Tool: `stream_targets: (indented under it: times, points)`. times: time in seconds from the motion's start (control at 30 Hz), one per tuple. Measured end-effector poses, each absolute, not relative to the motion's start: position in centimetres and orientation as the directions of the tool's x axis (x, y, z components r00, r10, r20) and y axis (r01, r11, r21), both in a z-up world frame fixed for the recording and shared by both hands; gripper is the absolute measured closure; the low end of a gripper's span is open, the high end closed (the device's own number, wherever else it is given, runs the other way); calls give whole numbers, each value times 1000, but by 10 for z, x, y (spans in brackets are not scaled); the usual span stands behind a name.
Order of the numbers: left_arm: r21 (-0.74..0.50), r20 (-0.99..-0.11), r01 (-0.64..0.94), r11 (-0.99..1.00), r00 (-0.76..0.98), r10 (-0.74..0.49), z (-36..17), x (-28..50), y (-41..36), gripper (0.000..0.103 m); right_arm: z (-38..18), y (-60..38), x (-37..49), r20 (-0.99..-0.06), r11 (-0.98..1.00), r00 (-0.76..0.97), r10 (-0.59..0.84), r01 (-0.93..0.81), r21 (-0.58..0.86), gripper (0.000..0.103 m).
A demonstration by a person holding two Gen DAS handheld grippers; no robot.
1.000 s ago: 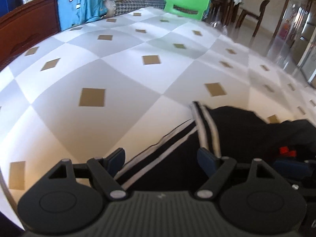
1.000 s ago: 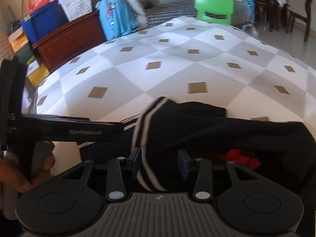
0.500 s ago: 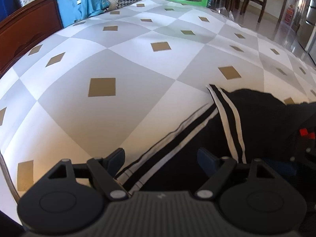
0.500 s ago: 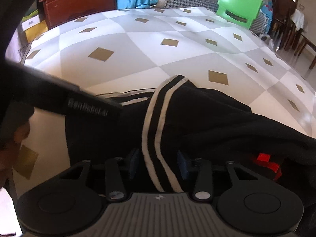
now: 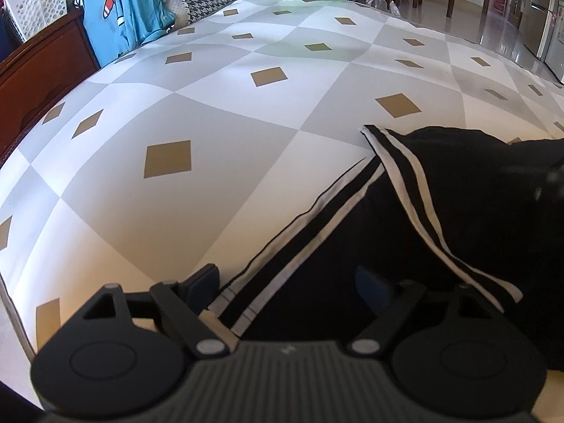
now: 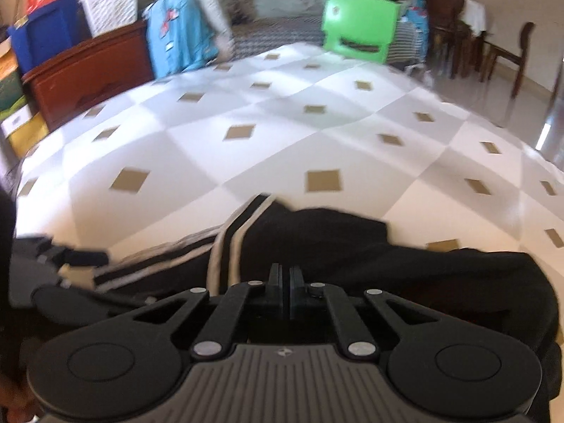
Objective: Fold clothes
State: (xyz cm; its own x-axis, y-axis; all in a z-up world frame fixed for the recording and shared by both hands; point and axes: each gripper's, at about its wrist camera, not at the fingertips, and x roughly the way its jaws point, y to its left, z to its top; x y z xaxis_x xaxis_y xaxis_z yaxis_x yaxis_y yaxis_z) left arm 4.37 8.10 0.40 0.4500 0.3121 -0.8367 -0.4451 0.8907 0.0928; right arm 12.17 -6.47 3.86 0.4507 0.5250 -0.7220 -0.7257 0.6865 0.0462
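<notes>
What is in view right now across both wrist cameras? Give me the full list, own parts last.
black garment with white side stripes: one, black and white, crumpled on the near part of the bed.
bedsheet with grey and white checks and tan diamonds: one, covers the bed under the garment.
green plastic chair: one, green, beyond the far edge of the bed.
light blue printed cloth: one, draped at the far left by the wooden furniture.
reddish-brown wooden furniture: one, left of the bed.
white perforated basket: one, on top of that furniture.
blue storage bin: one, beside the basket.
dark wooden dining chairs: a few, far right.
left gripper: open and opening, striped edge between its fingers.
right gripper: shut, seemingly pinching the garment.
</notes>
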Motion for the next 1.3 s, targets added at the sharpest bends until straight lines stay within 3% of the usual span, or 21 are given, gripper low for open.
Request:
stream_targets:
  times: [0.13,0.3,0.47,0.57,0.7,0.77,1.3]
  points:
    - [79,-832,-471,879,455,319,7,42,85,18,41,-69,128,-724,649,353,592,-742,169,94]
    - [101,-816,-499,860,453,359,11,39,90,18,29,-50,104,-757,549,278,591,-827,124,69]
    - [109,-817,-510,853,443,369,10,38,94,18,9,-39,93,-795,529,295,530,-848,38,65]
    - [105,-818,-503,858,447,363,10,38,94,18,2,-38,92,-797,536,330,507,-844,-9,68]
    - [97,-818,-480,872,460,344,10,39,90,18,4,-39,98,-785,574,377,491,-818,-34,94]
    - [99,-815,-465,880,470,340,10,39,86,18,7,-40,104,-776,597,394,492,-802,-29,100]
    - [176,-817,-211,962,514,262,0,46,38,15,96,-90,182,-528,789,601,600,-554,266,100]
